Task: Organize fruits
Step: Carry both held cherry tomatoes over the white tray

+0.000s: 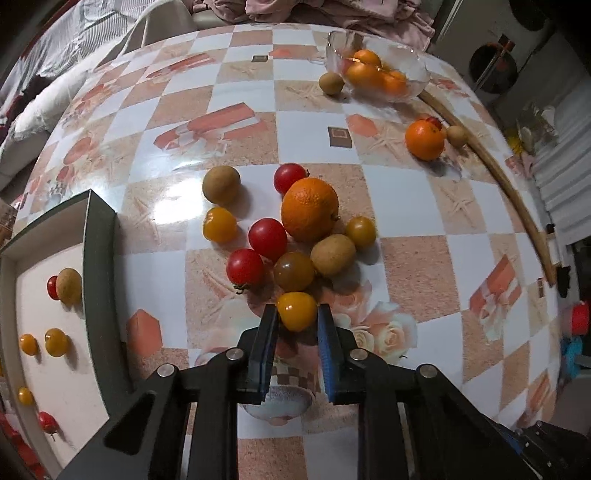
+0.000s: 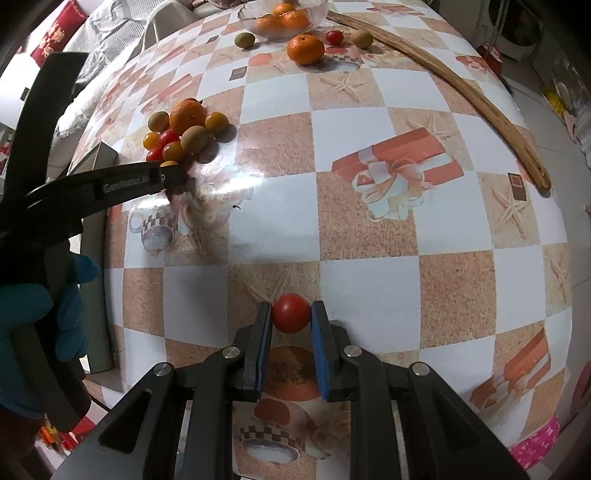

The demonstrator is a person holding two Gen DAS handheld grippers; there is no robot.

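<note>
2 grippers each grasp a fruit over the bench (image 2: 369, 236): left gripper (image 1: 297, 314) clenched on a yellow tomato (image 1: 296, 310) at the near edge of the fruit pile (image 1: 295, 229), right gripper (image 2: 291, 314) clenched on a red tomato (image 2: 291, 312).

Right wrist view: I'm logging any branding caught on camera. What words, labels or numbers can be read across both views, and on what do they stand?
"Gen...": white lettering on the left gripper's black arm; the remaining letters are too blurred to read.
Light characters on the red cushion, top left: too blurred to read.
Left wrist view: no readable text.
</note>
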